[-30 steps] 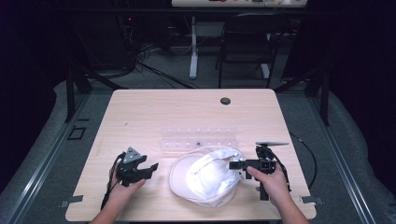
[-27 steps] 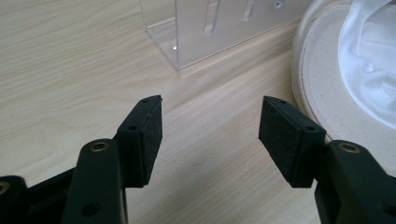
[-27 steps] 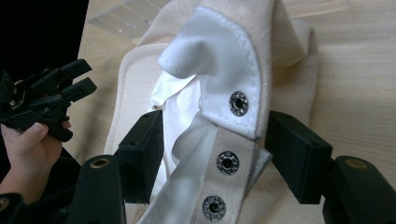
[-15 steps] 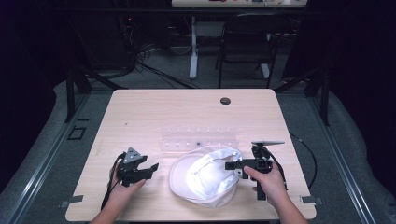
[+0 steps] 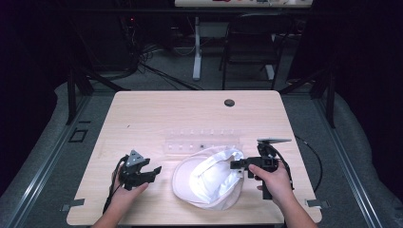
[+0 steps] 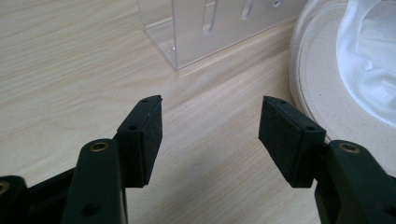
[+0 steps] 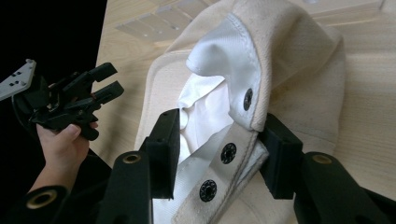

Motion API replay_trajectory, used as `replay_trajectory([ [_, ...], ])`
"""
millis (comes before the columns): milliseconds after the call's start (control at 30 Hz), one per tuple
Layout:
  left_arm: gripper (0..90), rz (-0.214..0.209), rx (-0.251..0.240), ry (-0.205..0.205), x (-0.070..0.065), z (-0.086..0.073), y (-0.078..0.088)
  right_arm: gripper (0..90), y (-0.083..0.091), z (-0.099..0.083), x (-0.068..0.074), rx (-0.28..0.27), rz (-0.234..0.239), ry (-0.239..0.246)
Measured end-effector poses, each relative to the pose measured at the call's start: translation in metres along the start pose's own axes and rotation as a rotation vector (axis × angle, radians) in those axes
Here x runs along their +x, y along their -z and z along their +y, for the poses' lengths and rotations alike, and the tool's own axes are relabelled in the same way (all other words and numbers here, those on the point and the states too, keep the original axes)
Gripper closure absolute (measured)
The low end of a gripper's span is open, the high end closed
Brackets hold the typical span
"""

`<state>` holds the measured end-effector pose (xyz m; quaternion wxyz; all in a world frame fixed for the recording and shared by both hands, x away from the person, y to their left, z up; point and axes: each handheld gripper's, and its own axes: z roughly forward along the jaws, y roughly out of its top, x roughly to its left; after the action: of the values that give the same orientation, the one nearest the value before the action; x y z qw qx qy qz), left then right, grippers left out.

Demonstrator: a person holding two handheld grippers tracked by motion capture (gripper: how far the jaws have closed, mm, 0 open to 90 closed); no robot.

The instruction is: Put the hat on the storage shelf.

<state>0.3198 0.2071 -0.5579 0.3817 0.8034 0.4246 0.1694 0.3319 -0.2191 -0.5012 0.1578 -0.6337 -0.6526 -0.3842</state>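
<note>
The cream hat (image 5: 209, 178) lies upside down near the front edge of the table (image 5: 142, 118), its white lining (image 7: 205, 107) showing, between the person's two hands. Part of its brim or strap, with dark snap buttons (image 7: 228, 152), is folded up at the right side. The right gripper (image 5: 240, 164) has its jaws around that folded band; they have just been closing, and the band sits between them. The right pad touches the fabric, the left pad looks apart from it, so the grip seems not yet firm. Judging from this, the work on the hat is at an early stage: the hold is being taken, and any lifting, folding or snapping is left to do.

The left gripper (image 5: 153, 172) rests released, jaws wide, just left of the hat with nothing between them.

Counted: one hat, three snap buttons visible, one clear plastic rack (image 5: 202, 140) just behind the hat, two grippers.
</note>
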Motion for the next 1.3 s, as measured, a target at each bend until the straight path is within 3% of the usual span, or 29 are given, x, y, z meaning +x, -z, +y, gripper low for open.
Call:
replay_trajectory([
  [233, 40.1, -0.002, 0.005, -0.001, 0.001, 0.0, -0.001, 64.1, -0.002, 0.002, 0.0, 0.0, -0.013, -0.021],
  [433, 40.1, 0.001, 0.001, -0.005, 0.001, 0.0, 0.0, 75.0, -0.001, 0.005, 0.004, 0.023, -0.062, 0.008],
  [867, 40.1, 0.001, 0.002, -0.003, 0.001, 0.0, 0.0, 77.9, 0.003, 0.01, 0.02, 0.069, -0.16, 0.076],
  [1167, 40.1, 0.002, -0.001, -0.009, 0.001, -0.001, 0.0, 78.7, 0.008, 0.011, 0.032, 0.066, -0.189, 0.085],
  [1300, 40.1, -0.001, -0.001, -0.005, 0.0, -0.001, 0.0, 79.0, 0.013, 0.016, 0.04, 0.093, -0.206, 0.104],
])
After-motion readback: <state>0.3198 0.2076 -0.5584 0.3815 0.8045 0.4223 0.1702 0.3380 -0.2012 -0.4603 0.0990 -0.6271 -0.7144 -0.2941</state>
